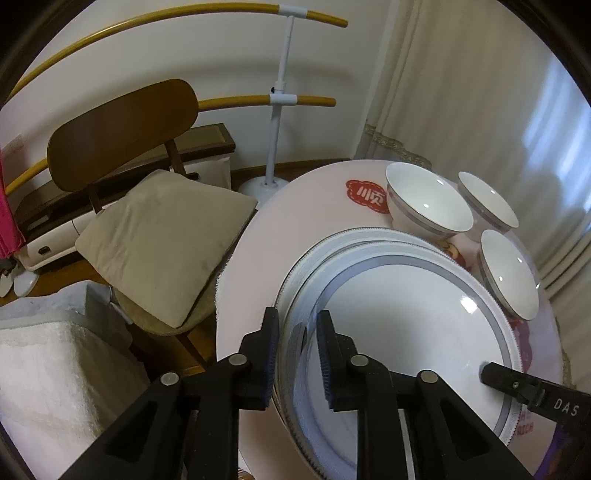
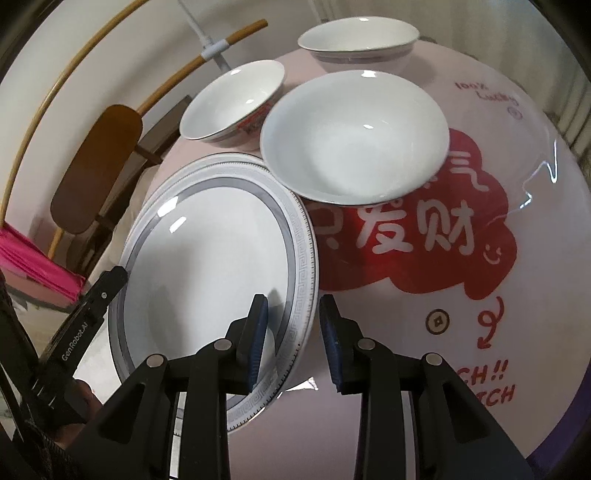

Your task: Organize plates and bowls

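Note:
Two grey-rimmed white plates (image 1: 406, 332) lie stacked on the round pink table (image 1: 251, 258), the upper one slightly offset. My left gripper (image 1: 298, 317) is shut on the stack's left rim, one pad outside and one over the plate's well. My right gripper (image 2: 293, 300) straddles the opposite rim of the plates (image 2: 207, 258), its jaws open and a small gap showing at the outer pad. Three white bowls (image 2: 354, 140) (image 2: 232, 99) (image 2: 358, 33) stand just behind the plates; the nearest one overlaps the plate rim.
A wooden chair (image 1: 122, 122) with a beige cushion (image 1: 162, 243) stands close to the table's left edge. Behind it are a white stand with yellow rails (image 1: 280, 96) and a curtain (image 1: 480, 92). A towel-covered surface (image 1: 48, 369) lies at lower left.

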